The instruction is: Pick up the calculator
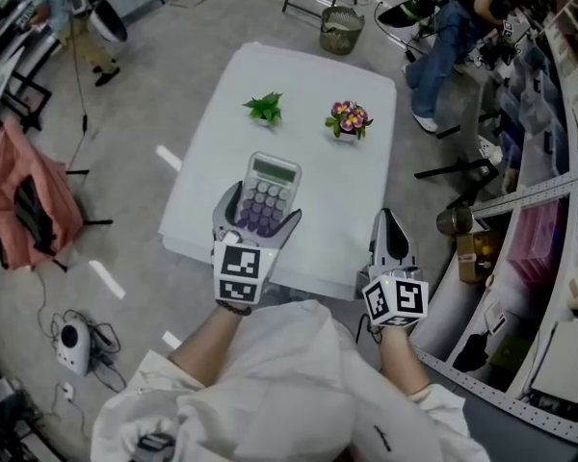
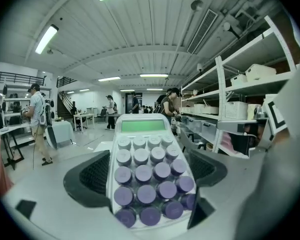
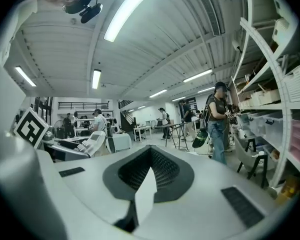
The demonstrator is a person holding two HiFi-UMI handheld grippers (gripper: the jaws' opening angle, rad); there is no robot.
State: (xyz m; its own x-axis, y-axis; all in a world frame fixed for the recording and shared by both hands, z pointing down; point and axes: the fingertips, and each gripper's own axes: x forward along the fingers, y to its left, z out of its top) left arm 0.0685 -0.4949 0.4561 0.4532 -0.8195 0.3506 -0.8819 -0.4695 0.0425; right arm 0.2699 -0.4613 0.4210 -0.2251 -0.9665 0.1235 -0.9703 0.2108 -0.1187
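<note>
Head view: white tabletop (image 1: 303,85), seen steeply from above. Calculator (image 1: 269,193) sits over the near half of the tabletop, a little toward the left edge. Its green display (image 1: 274,170) end points at the far edge and its purple keys (image 1: 264,210) are toward the person.

Left gripper (image 1: 263,210) is clamped on the calculator. The jaws are held moderately apart by its width, one along each long side at the key end. The display end sticks out past the tips.

Left gripper view: dark ribbed pads (image 2: 92,174) press on both flanks of the calculator body, and the calculator fills the gap between them. The view points level across the room, with floor and shelving behind the calculator. From above I cannot tell whether its underside touches the tabletop.

Right gripper (image 1: 388,221) is over the near right corner of the tabletop, well apart from the calculator. Right gripper view: jaws pressed together, pad against pad.

Toward the far edge stand a small green plant (image 1: 265,109) and a pot of flowers (image 1: 348,118), side by side and apart. Both are well clear of the calculator.
</note>
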